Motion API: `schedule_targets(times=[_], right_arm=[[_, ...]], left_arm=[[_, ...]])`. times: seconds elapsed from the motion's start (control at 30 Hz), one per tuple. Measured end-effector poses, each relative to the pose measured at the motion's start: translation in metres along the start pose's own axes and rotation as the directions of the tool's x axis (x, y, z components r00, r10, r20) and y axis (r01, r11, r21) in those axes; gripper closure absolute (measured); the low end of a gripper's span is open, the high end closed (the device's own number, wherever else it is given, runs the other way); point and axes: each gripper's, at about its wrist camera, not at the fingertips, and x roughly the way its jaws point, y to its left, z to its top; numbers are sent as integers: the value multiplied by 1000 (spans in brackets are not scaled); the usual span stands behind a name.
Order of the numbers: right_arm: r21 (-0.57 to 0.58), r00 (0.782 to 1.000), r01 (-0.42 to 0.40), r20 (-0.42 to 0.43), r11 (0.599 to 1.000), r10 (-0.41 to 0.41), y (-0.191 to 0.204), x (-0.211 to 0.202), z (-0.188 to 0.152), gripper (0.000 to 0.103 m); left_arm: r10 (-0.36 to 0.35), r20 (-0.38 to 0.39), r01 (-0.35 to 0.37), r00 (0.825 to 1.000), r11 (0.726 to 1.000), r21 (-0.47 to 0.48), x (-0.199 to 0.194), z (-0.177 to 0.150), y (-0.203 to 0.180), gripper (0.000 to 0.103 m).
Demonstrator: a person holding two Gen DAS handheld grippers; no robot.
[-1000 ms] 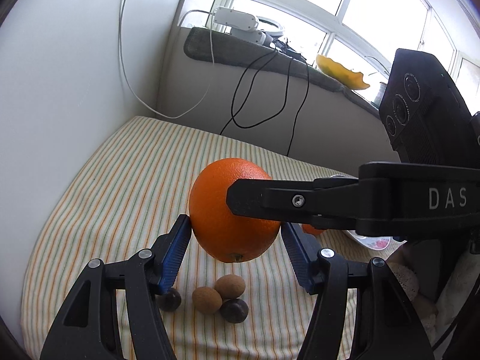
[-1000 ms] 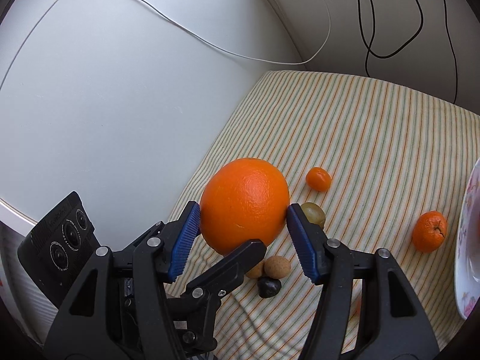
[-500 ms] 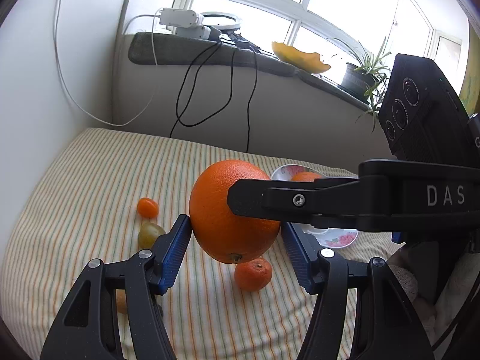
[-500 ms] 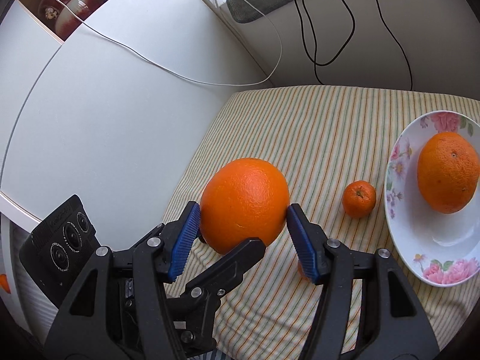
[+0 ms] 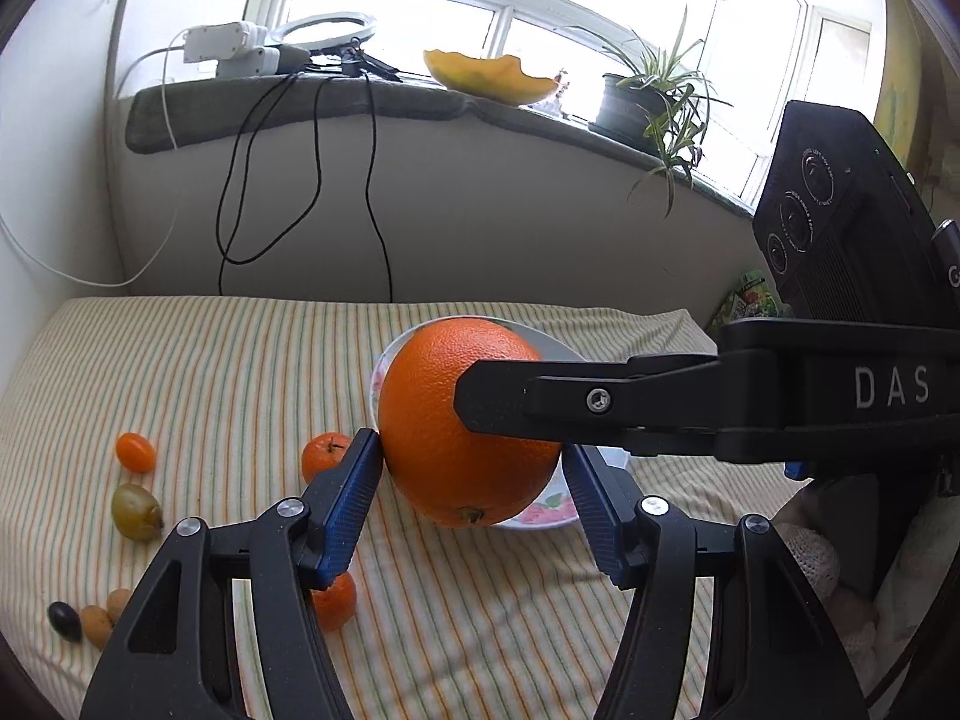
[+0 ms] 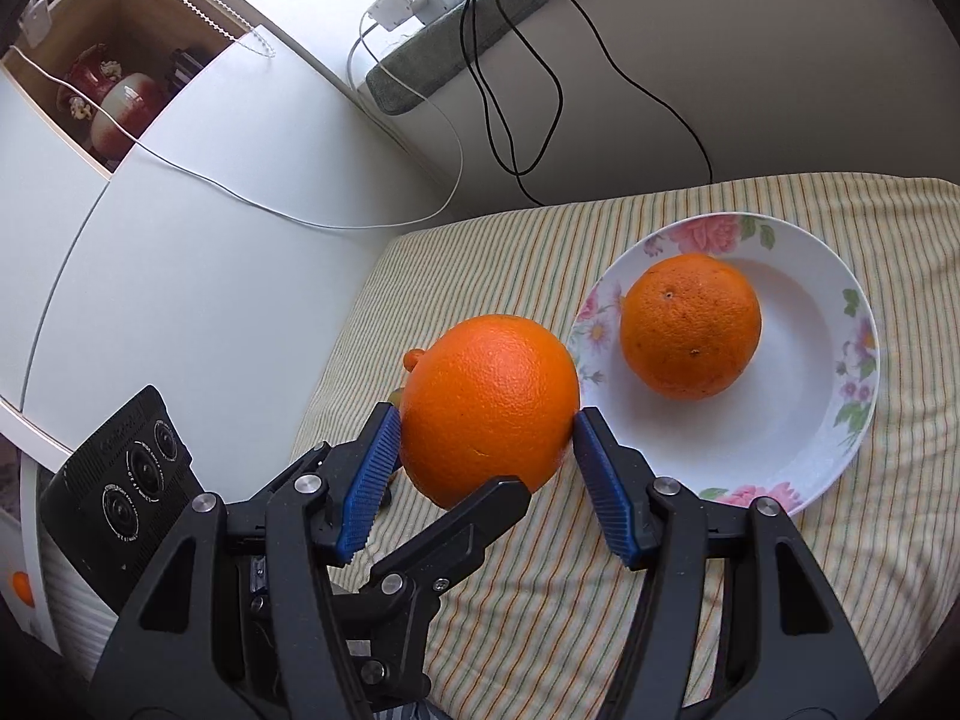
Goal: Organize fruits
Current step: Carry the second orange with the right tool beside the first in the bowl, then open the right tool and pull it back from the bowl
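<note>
A large orange (image 5: 444,438) (image 6: 489,405) is held in the air between both grippers, which cross at right angles. My left gripper (image 5: 471,468) and my right gripper (image 6: 486,450) are both shut on it. It hangs just left of a white floral plate (image 6: 798,426), whose rim also shows behind the orange in the left wrist view (image 5: 555,510). A second large orange (image 6: 690,324) lies in the plate. A right finger (image 5: 540,402) crosses the orange in the left wrist view.
On the striped cloth (image 5: 210,384) lie two mandarins (image 5: 324,456) (image 5: 336,600), a kumquat (image 5: 135,452), a green grape (image 5: 137,511) and small brown and dark fruits (image 5: 84,621). White cabinet (image 6: 180,210) at left; cables hang from the windowsill (image 5: 300,102).
Both grippers have carried the orange to the right across the cloth. The plate with the second orange has come closer and now sits just beside the held orange.
</note>
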Motion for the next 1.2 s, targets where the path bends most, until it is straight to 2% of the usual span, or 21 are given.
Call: schedule_targets(times=[0.3, 0.57, 1.03, 1.2], right_arm=[[49, 998, 36, 40, 998, -38, -37, -26, 7, 40], [79, 997, 64, 45, 995, -68, -72, -39, 13, 40], [111, 997, 64, 40, 992, -69, -100, -38, 20, 40], [103, 996, 76, 47, 992, -81, -99, -37, 20, 41]], left_arm=[[-46, -28, 48, 999, 998, 46, 29, 7, -40, 41], [-70, -60, 74, 996, 996, 56, 55, 9, -59, 41], [-67, -96, 74, 993, 995, 73, 75, 13, -68, 41], [-40, -108, 51, 993, 994, 101, 79, 11, -71, 42]])
